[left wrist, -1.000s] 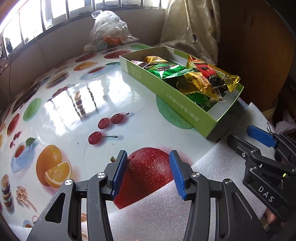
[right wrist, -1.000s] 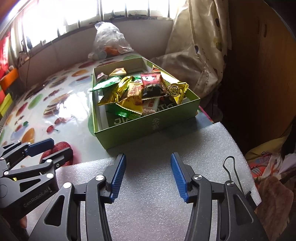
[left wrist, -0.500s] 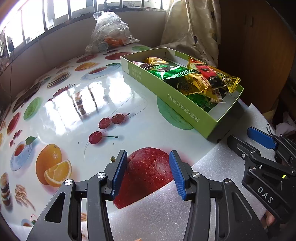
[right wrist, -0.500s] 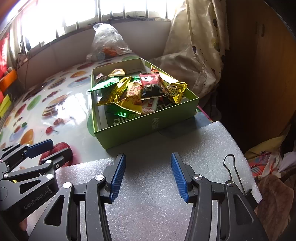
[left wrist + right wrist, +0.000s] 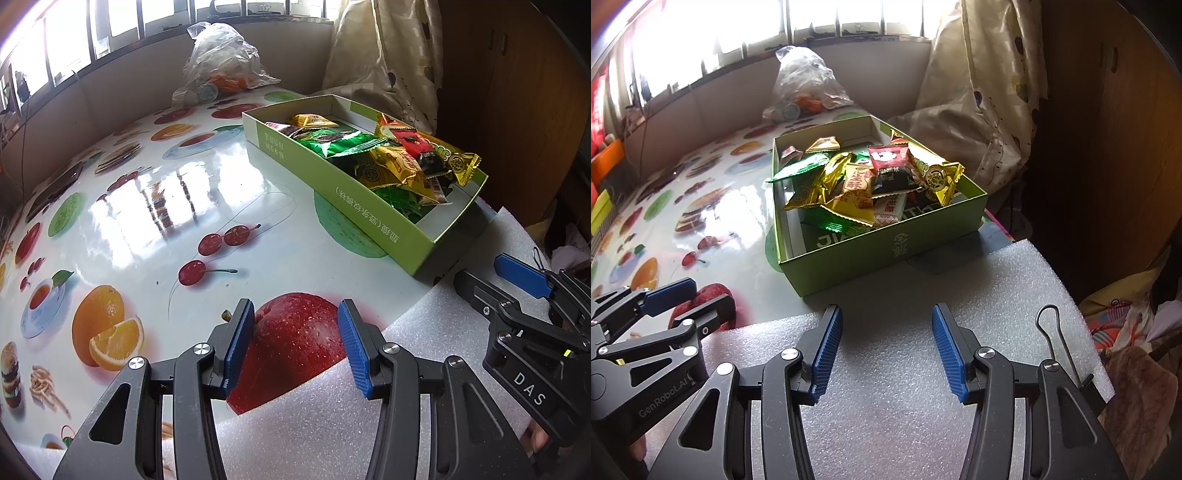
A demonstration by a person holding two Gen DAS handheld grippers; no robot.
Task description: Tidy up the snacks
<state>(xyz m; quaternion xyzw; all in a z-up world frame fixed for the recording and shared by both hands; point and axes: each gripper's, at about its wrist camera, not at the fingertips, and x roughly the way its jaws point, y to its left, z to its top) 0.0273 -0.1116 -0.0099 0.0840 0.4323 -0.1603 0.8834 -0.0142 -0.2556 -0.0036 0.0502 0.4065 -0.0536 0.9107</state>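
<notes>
Right wrist view: green box point(image 5: 849, 269) holds heaped, shiny snack packets point(image 5: 864, 181).

We hold our left gripper point(image 5: 295, 345) and right gripper point(image 5: 886, 347) side by side, tilted downward, jaws apart and empty.

Lived-in home, likely a dining corner by a barred window point(image 5: 849, 18). Table point(image 5: 147, 206) wears a glossy fruit-print cover; patterned curtain point(image 5: 990, 85), wooden cabinet point(image 5: 517, 92), knotted plastic bag point(image 5: 221, 62) and a green box of wrapped snacks point(image 5: 886, 254) all say household.
</notes>
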